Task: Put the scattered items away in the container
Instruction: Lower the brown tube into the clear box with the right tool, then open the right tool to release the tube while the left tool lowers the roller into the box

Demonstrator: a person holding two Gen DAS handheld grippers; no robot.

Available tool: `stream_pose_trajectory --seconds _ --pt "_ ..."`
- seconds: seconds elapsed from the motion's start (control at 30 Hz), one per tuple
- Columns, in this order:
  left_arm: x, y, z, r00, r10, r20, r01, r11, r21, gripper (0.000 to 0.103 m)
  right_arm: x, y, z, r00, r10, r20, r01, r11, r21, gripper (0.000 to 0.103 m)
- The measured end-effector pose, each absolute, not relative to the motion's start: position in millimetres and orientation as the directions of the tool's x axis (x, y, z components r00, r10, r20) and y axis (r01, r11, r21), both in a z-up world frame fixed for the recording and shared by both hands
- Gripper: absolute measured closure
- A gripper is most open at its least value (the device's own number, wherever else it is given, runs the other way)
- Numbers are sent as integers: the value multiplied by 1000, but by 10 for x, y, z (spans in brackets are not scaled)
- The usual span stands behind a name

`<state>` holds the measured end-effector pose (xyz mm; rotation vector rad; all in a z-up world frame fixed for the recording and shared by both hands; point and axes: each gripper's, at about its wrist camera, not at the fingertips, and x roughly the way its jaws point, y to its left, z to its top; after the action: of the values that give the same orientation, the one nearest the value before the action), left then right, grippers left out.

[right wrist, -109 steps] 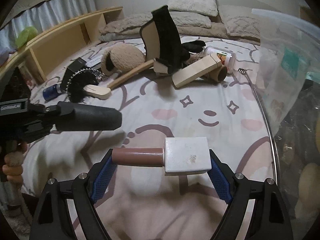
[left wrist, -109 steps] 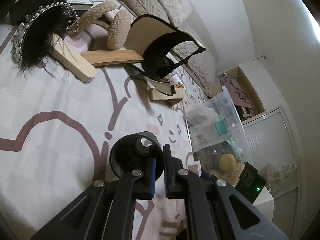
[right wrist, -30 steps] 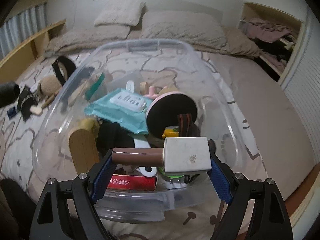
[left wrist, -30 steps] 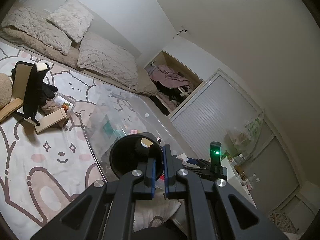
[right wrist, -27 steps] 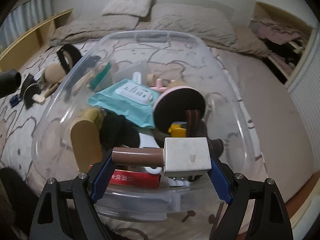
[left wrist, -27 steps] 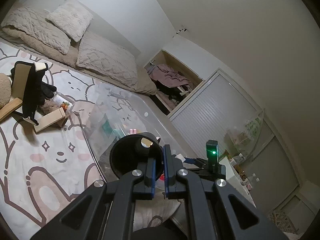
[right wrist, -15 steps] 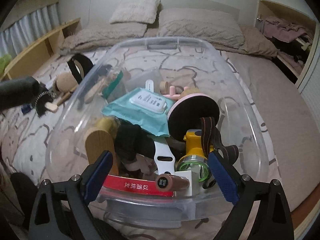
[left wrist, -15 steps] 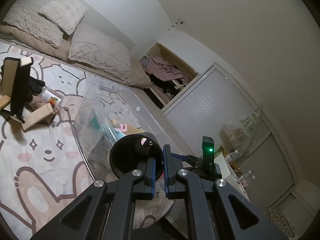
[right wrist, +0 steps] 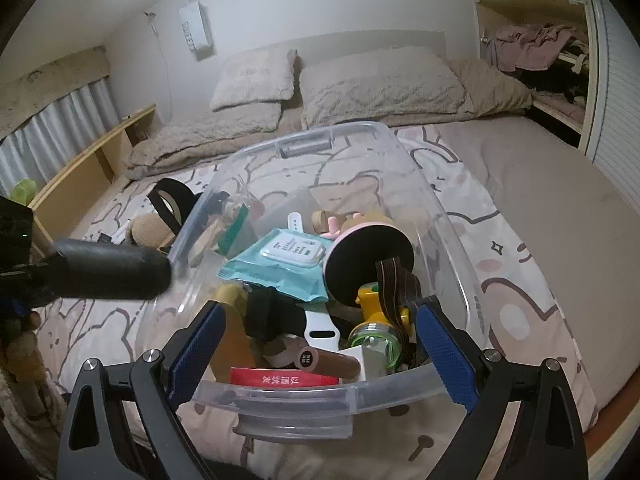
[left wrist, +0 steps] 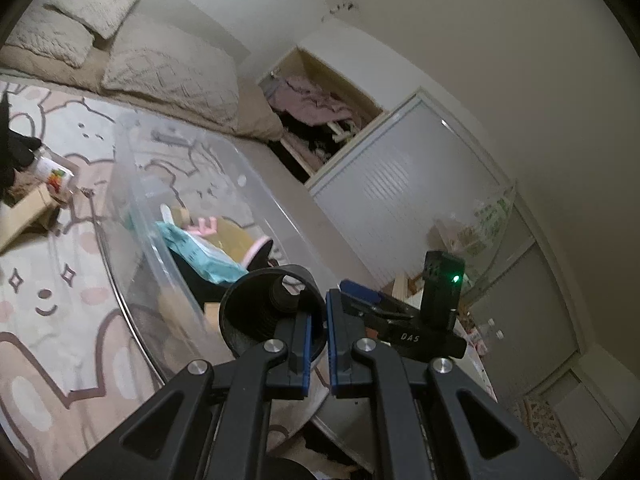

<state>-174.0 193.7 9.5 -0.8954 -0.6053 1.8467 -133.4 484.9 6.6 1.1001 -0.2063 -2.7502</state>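
The right gripper's [right wrist: 316, 344] jaws stand spread wide with nothing between the blue pads; a second ago they clamped a brown-handled tool with a white block head [right wrist: 344, 360], which now lies loose at the near end of the clear plastic bin [right wrist: 280, 394], beside a red packet [right wrist: 280, 380] and a yellow flashlight [right wrist: 376, 320]. The left gripper's [left wrist: 318, 342] jaws are pressed together, pinching the rim of a black cylinder with a hollow, ribbed mouth [left wrist: 272, 308]. In the right wrist view that cylinder hangs just outside the bin's left wall, closer to it than half a second ago.

So 1 item has just been delivered, and the right gripper is free for another pick. The black cylinder looks to be next in, once it clears the wall. More remains on the bedspread [right wrist: 520, 248]: a black-and-tan curved band [right wrist: 172, 200] and a fuzzy tan thing [right wrist: 148, 226] left of the bin, plus a small bottle [left wrist: 54, 172] and a wooden block [left wrist: 20, 216] in the left wrist view.

Writing: the red packet carries white Chinese characters, upside down from here and too small to read with confidence. The tool's round butt bears tiny print I cannot make out. The teal wipes pack [right wrist: 280, 264] has a white lid with illegible small text. The right gripper's body, seen from the left wrist, reads "DAS". A white wall hanging [right wrist: 196, 28] has vertical lettering, possibly "SWEET".
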Motion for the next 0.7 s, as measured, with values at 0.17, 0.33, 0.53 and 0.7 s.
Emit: stream_pose_trajectory --seconds 0.17,0.33,0.53,0.7 --pt "-1773 2171 84 -233 895 -381 -542 -444 -713 96 -1297 4851 84 -736 -222 -640 118 -972 202 7" --pt "-1748 2322 54 -211 864 -457 -550 -492 -675 96 -1257 4876 93 -754 -244 -610 132 -966 223 7" --pt "-1771 2533 35 -185 758 -625 -596 -593 -542 96 -1227 4905 84 -763 -253 -594 141 -963 229 7" --pt "-1790 2705 -17 -182 683 -707 -622 -637 -456 96 -1227 4925 37 -766 -260 -587 139 -960 244 7"
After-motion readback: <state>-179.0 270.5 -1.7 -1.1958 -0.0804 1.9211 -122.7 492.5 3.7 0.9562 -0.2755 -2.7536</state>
